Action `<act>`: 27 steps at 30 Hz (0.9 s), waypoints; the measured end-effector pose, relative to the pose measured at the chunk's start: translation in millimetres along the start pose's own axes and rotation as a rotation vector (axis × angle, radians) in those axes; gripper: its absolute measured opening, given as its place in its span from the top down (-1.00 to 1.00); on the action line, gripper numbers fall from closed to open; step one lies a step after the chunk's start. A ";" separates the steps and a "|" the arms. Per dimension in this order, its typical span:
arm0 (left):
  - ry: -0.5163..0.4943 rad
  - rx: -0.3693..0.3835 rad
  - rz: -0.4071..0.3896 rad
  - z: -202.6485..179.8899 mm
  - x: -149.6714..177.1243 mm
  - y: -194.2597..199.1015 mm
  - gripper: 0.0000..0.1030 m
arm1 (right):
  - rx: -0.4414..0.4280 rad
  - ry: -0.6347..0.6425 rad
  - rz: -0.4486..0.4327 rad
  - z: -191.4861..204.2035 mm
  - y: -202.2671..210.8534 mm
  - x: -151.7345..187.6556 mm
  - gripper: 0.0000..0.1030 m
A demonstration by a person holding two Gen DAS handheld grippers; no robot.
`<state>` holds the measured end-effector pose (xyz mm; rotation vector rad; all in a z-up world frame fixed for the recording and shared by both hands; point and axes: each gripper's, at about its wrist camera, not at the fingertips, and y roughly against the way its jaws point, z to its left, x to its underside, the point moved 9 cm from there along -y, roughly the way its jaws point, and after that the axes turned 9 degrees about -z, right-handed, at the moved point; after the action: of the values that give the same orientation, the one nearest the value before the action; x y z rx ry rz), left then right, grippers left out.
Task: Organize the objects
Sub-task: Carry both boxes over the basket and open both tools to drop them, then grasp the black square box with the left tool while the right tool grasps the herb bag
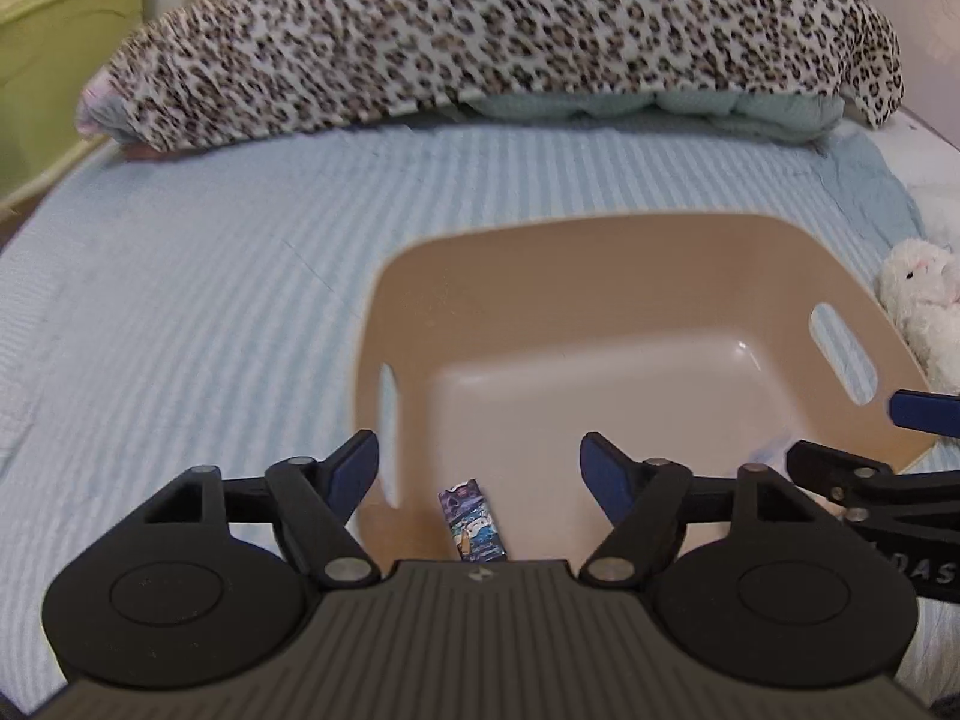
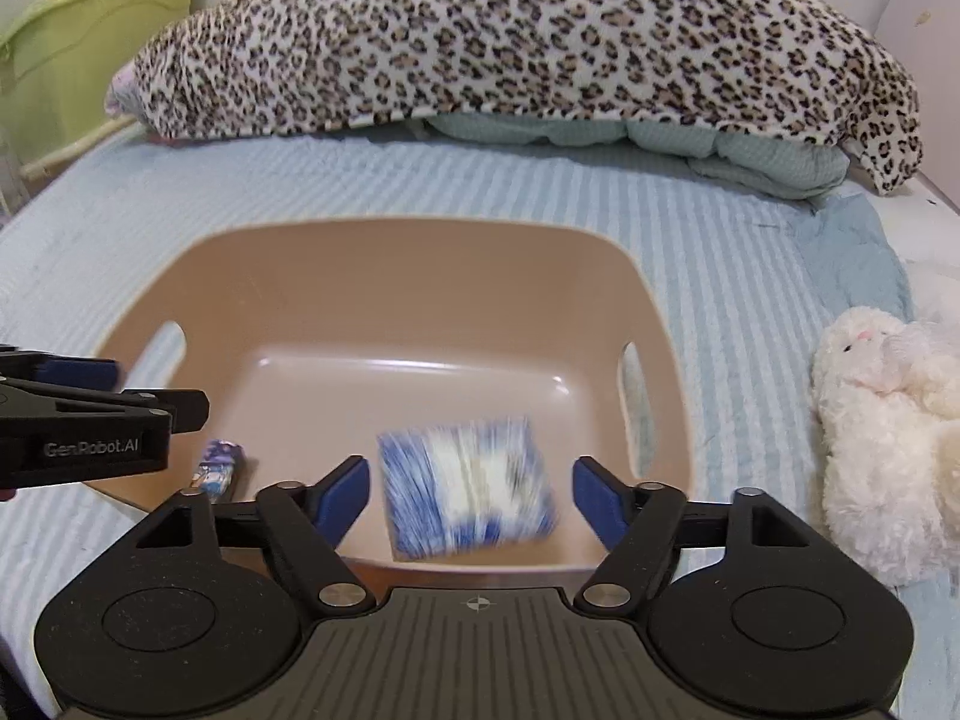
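Both tools, left tool (image 1: pixel 479 468) and right tool (image 2: pixel 470 489), hover with fingers apart, holding nothing, over a tan basket (image 2: pixel 384 258) on the bed (image 2: pixel 750 276). A blurred blue packet (image 2: pixel 468 489) may bounce out if it lands hard.

The left gripper (image 2: pixel 114 384) reads "GenRobot.AI"; the small packet's (image 1: pixel 473 521) print seems illegible.

The tan basket (image 2: pixel 420 276) looks like smooth moulded plastic with a soft sheen along its floor, and it sits on a pale blue bedspread (image 1: pixel 198 276) of ribbed, matt cloth. Behind it the leopard-print blanket (image 2: pixel 510 42) appears plush and fleecy, while the white toy rabbit (image 2: pixel 882 420) has fluffy, shaggy pile. Both grippers, left (image 1: pixel 479 459) and right (image 2: pixel 470 483), show matt black plastic bodies, blue finger pads and small shiny metal pins, and the small packet (image 1: pixel 473 519) looks like glossy printed wrapper.
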<state>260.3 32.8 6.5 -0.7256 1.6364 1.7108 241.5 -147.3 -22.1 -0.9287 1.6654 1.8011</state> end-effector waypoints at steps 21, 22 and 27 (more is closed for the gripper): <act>0.021 0.022 0.068 11.0 70.0 60.6 -0.50 | -0.013 -0.013 0.052 -5.0 66.4 66.5 -0.91; 0.019 0.024 0.079 10.0 76.1 59.0 -0.50 | -0.013 -0.018 0.063 -5.3 65.0 71.3 -0.91; 0.018 0.057 0.131 -3.0 101.9 49.1 -0.50 | -0.007 -0.033 0.095 -5.6 59.3 90.6 -0.91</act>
<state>157.7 37.7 -41.0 -0.6198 1.7716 1.7451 139.7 -166.9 -54.0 -0.8304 1.7096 1.8758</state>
